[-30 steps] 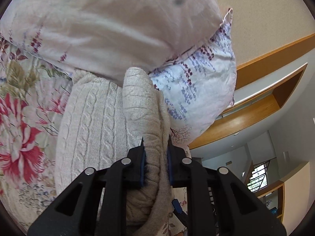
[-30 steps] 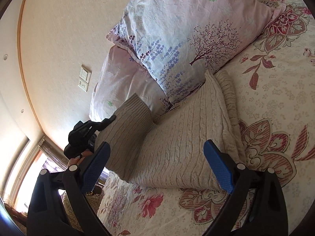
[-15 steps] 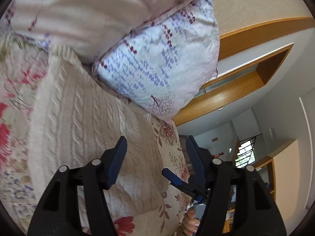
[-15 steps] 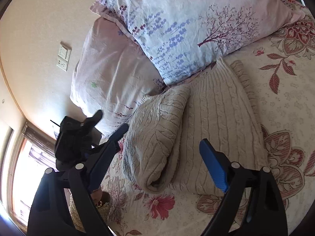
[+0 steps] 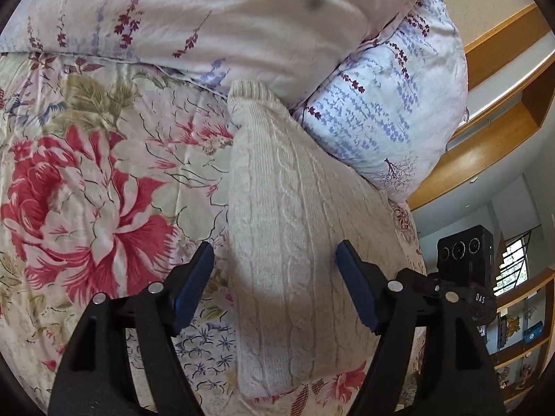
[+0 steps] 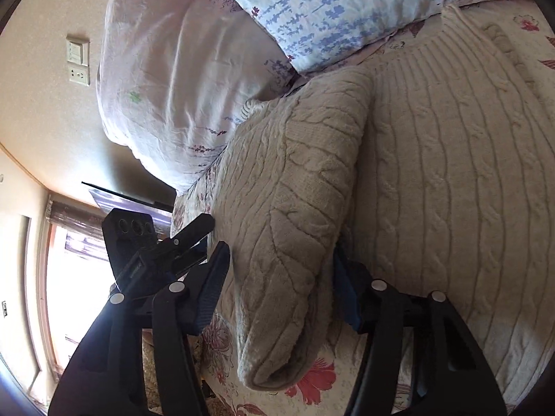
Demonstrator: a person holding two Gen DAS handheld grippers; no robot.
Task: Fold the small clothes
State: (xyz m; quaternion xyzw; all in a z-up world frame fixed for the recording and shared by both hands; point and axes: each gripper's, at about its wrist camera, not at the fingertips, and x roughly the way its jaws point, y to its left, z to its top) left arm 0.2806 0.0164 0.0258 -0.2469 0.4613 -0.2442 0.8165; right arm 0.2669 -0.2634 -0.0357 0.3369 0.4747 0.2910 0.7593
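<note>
my left tool (image 5: 274, 287) open, straddling sweater (image 5: 295, 242) on bed (image 5: 86, 173) by pillows (image 5: 381, 121). my right tool (image 6: 277, 287) open around folded sleeve (image 6: 295, 208), likely placed for next fold.

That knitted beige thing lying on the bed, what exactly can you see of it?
The sweater is a cream, cable-knit garment that looks thick and soft. It lies flat on the floral bedspread, with one side folded over onto the body as a plump roll. Its top edge is tucked against the two pillows. The right gripper sits open with its fingers on either side of the folded part, and the left gripper is open over the knit; neither visibly clamps it.
</note>
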